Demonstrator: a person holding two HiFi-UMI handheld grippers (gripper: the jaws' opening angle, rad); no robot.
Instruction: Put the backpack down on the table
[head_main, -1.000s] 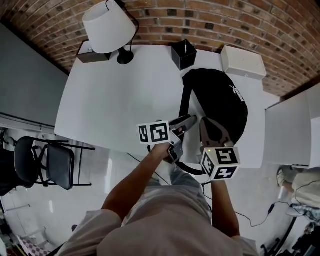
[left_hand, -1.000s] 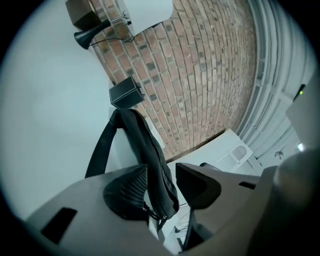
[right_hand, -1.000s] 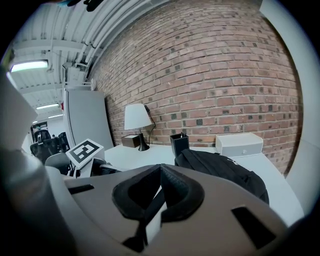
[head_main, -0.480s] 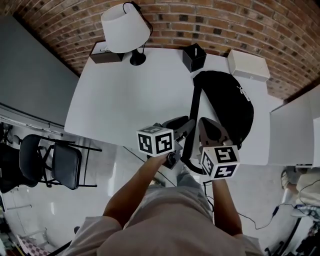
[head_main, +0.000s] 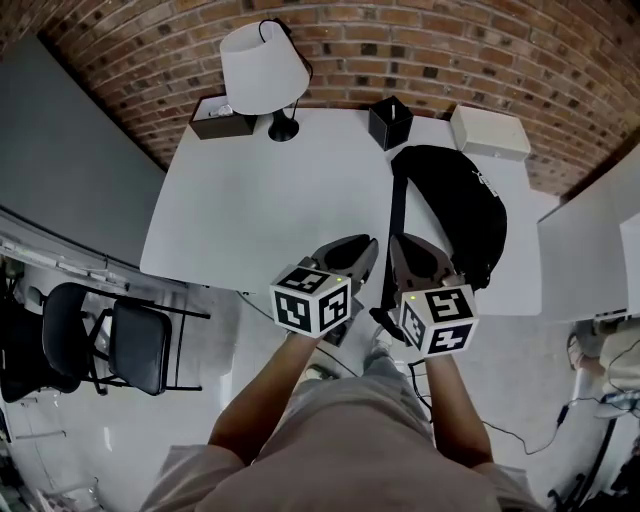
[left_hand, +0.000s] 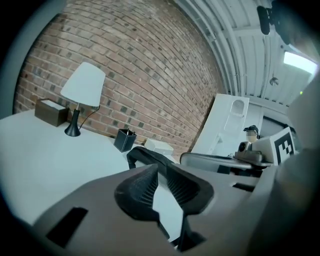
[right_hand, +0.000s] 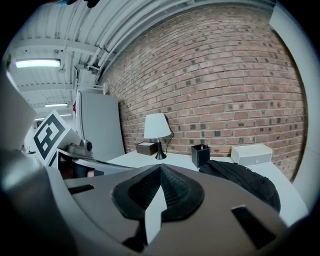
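At the far left of the white table (head_main: 250, 220) stands a brown box (head_main: 222, 118) with a pale scrap showing at its top opening. Just right of it is a lamp (head_main: 264, 68) with a white shade. Further right along the far edge is a black pen holder (head_main: 390, 123). A thin item or two stick out of it, too small to name. At the far right sits a closed white box (head_main: 489, 131).

The backpack (head_main: 450, 215) lies flat on the right half of the table, just near of the pen holder and the white box. Its strap (head_main: 393, 240) runs toward the near edge and hangs over it, between the two tongs.

The left gripper (left_hand: 161, 167) has its jaws drawn in to a narrow gap. They have just been closing, and nothing is between them. The right gripper (right_hand: 160, 166) is clenched tip to tip on nothing.

A second ago both tongs reached in over the near end of the bag and its strap. Now they hang back at the near edge, off the bag, and the left one's marker cube (head_main: 312, 298) shows a different face. The backpack lies on the same part of the table as before.

A small white logo shows on the bag's right side but is too small to read. The marker cubes carry black-and-white square patterns and no words.
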